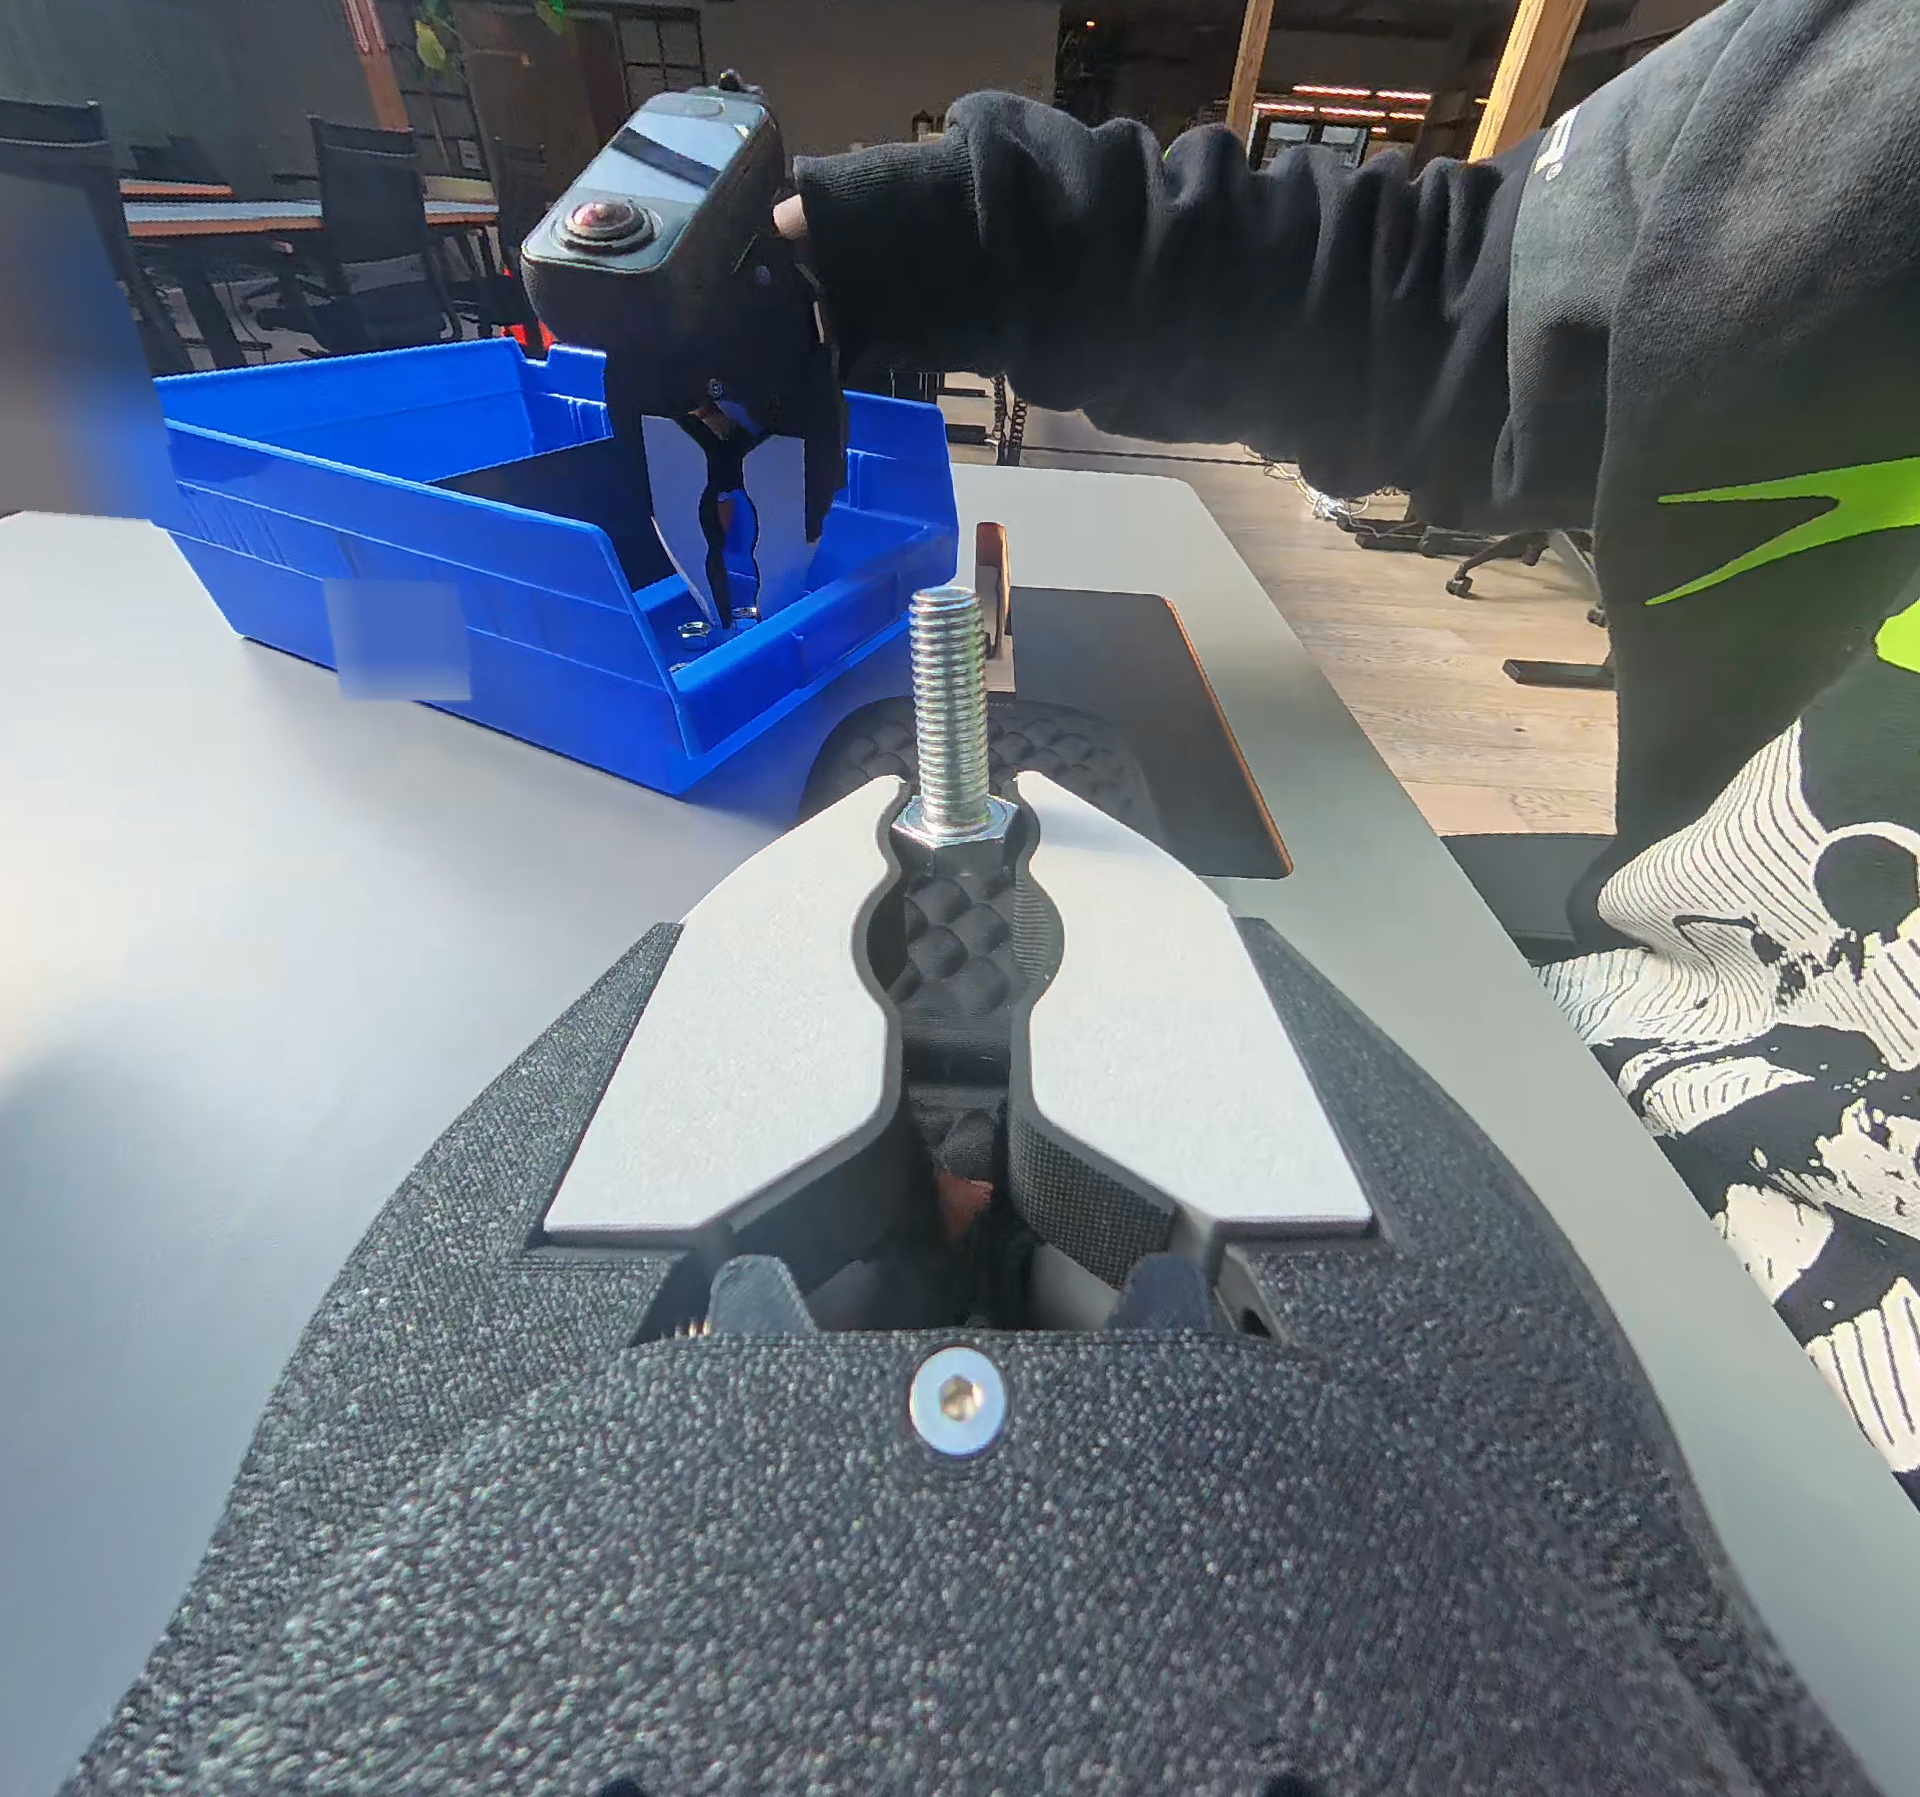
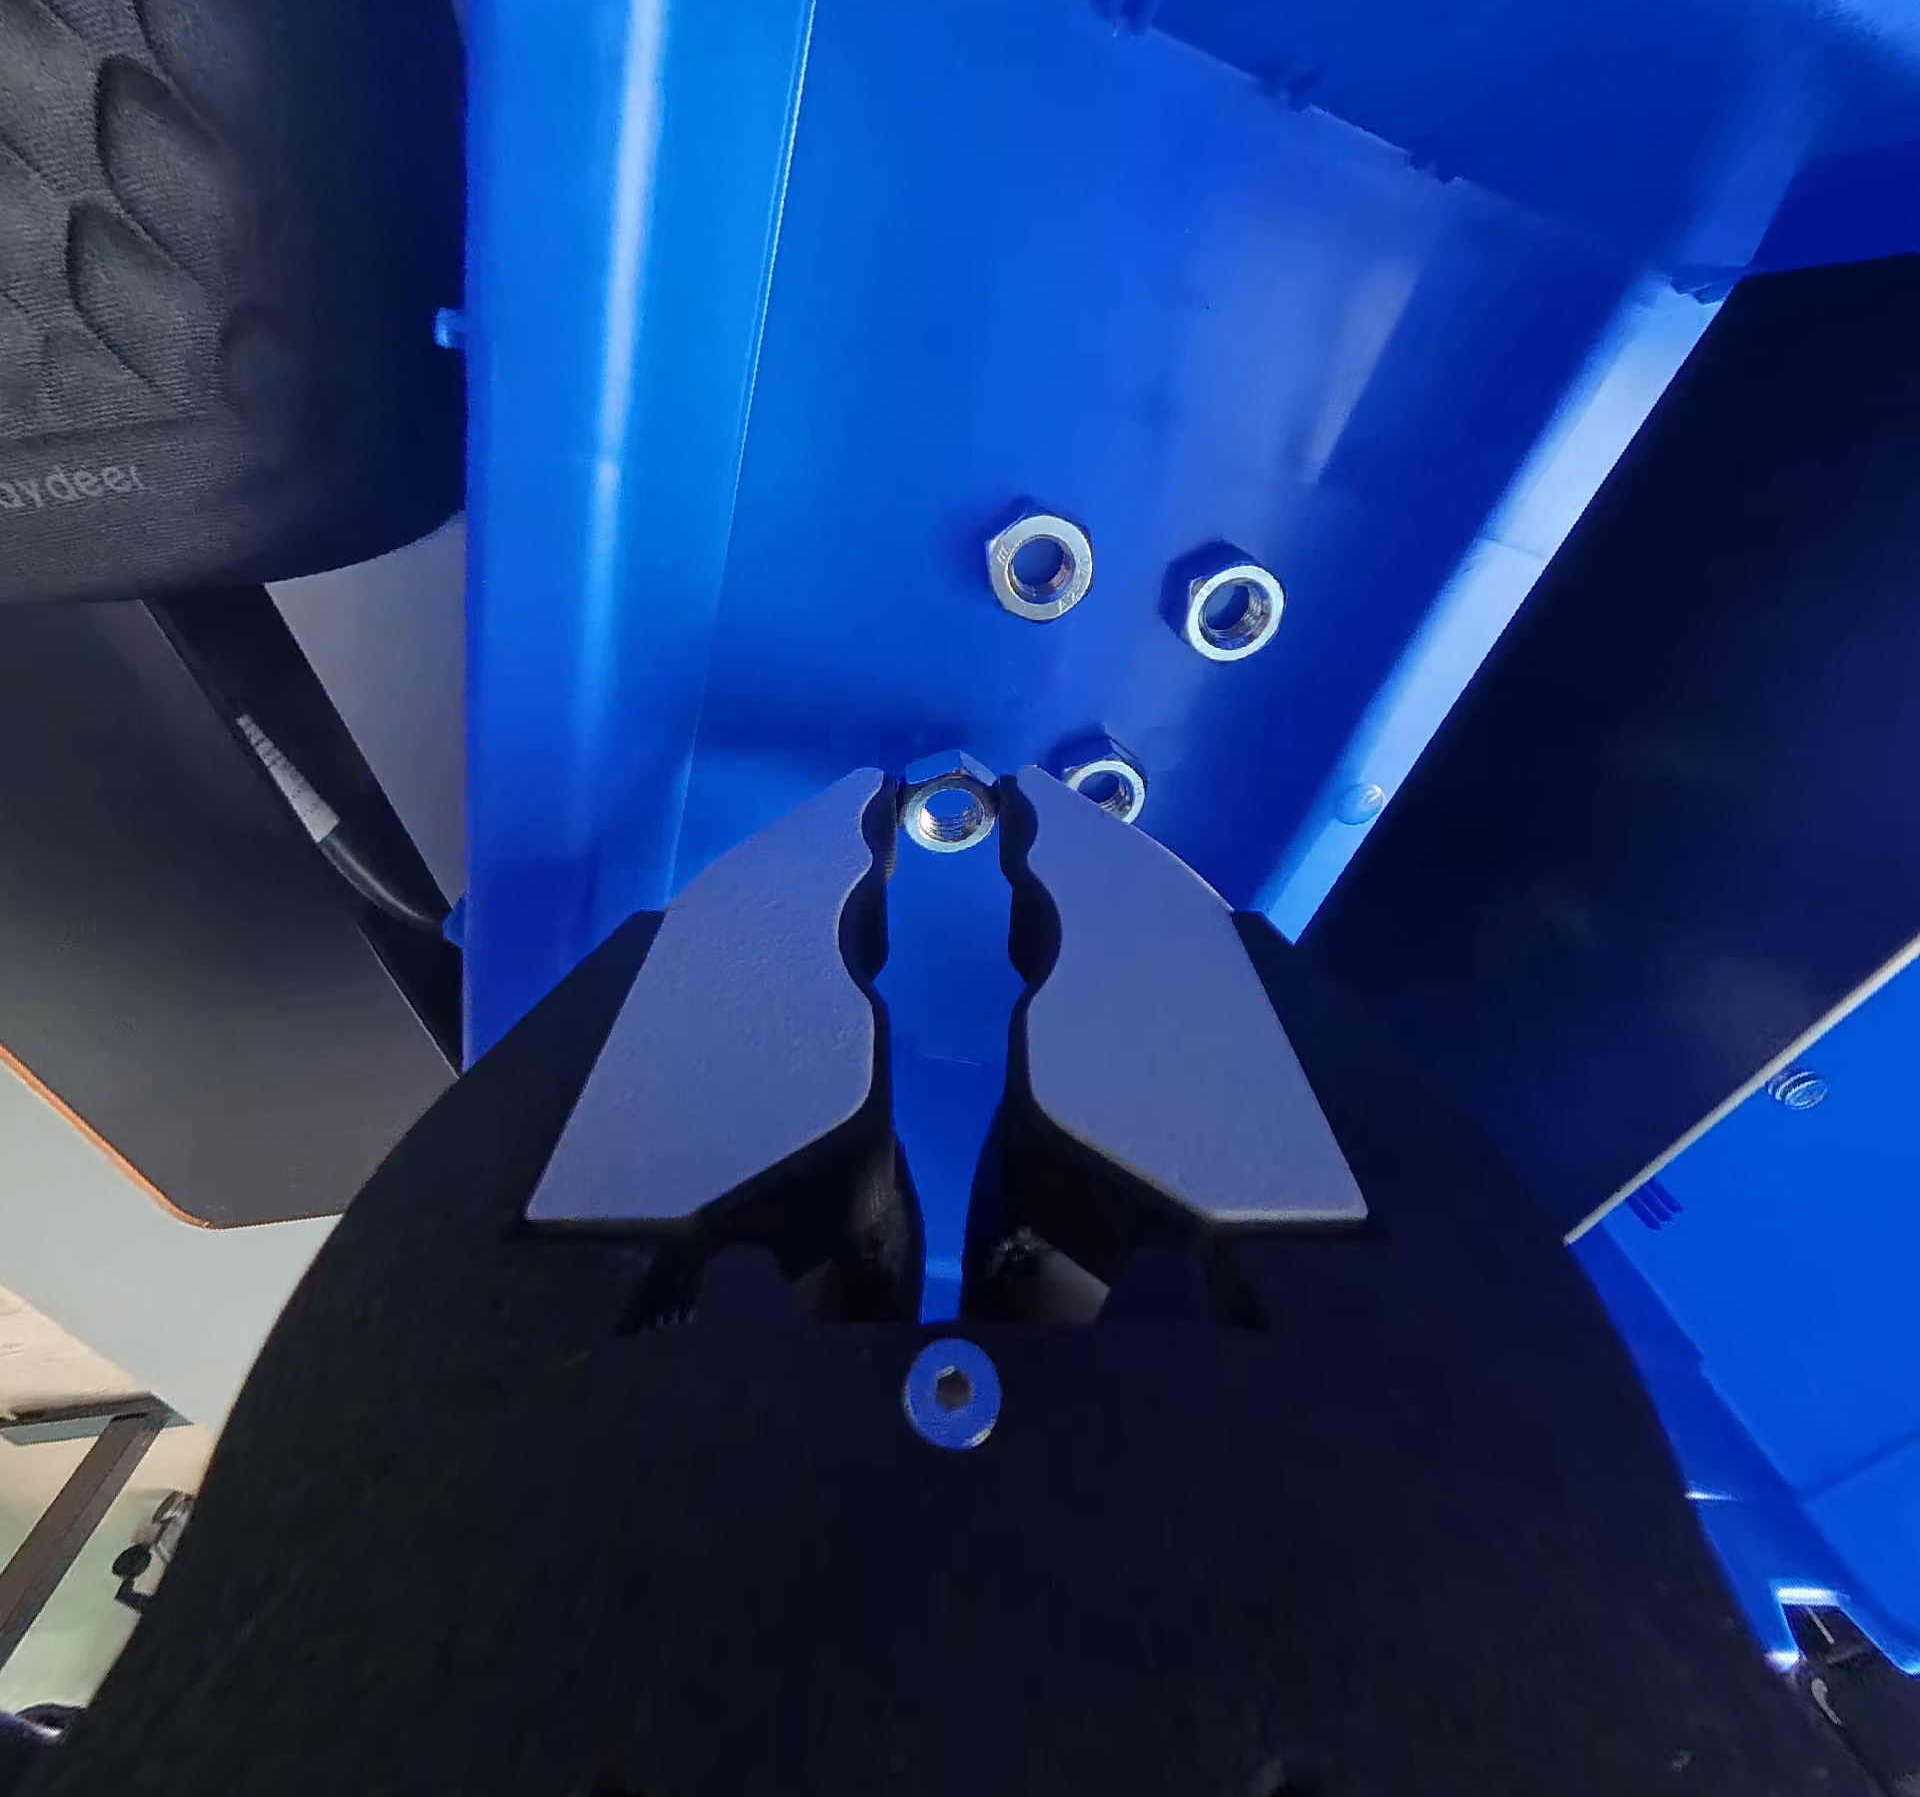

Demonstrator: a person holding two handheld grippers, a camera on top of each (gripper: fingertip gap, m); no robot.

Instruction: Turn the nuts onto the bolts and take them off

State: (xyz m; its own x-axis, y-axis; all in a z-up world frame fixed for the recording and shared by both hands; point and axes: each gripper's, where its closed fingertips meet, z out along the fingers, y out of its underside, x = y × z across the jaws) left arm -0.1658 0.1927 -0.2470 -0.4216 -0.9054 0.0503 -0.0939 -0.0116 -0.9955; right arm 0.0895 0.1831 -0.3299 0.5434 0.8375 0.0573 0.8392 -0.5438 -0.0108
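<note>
My left gripper [image 1: 954, 828] is shut on the hex head of a silver bolt [image 1: 948, 708], which stands upright with its threaded end up, above the grey table. My right gripper [image 2: 945, 807] reaches down into the blue bin [image 2: 644, 397] and its fingertips close on a silver nut [image 2: 945, 812] at the bin floor. Three more loose nuts lie beside it, one [image 2: 1037, 571] farther in, one [image 2: 1234, 611] to its right and one [image 2: 1108, 783] right by the fingertip. In the left wrist view the right gripper [image 1: 732, 604] hangs into the bin [image 1: 436, 542], held by a gloved hand.
The grey table [image 1: 260, 916] carries the bin at the far left. A black quilted pad [image 1: 1049, 739] lies behind the bolt, next to a dark cut-out [image 1: 1143, 708] in the tabletop. A person's black sleeve [image 1: 1247, 272] crosses from the right. The bin's walls stand close around the right gripper. Spacing between my two grippers at the tips: around 25 centimetres.
</note>
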